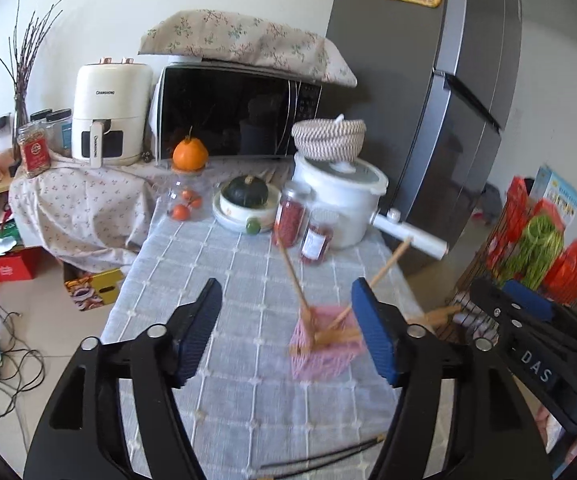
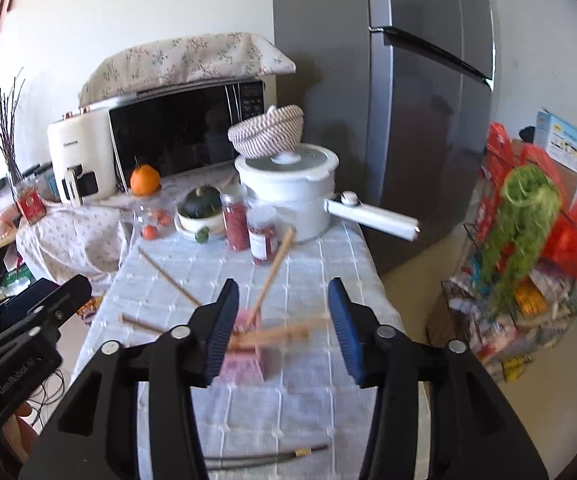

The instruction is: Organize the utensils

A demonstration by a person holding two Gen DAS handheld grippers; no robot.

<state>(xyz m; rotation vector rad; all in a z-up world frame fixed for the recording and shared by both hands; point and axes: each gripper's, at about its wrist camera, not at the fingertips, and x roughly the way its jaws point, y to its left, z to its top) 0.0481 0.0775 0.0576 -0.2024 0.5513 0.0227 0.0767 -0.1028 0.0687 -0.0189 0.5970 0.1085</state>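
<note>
Left gripper [image 1: 286, 326]: fingers [image 1: 202, 330] spread wide, holding nothing, hovering over the surface [image 1: 216, 264] with its pale checked cloth. Right gripper [image 2: 282, 326]: fingers [image 2: 344, 336] also wide, nothing between the pads.

Task items: a pink holder [image 2: 244, 354] lies on the cloth near the middle of the surface, straight ahead of both grippers. Several wooden utensils [image 2: 274, 334] rest across and against it, handles fanning outward (image blurred; exact count unclear). 1 more wooden stick [image 2: 168, 278] lies on the cloth left of the holder. A pair of dark chopsticks [image 2: 264, 458] lies at the near edge.

Behind: 2 red-filled jars [image 2: 248, 228], a white pot [image 2: 288, 192], a microwave [image 2: 184, 136].
</note>
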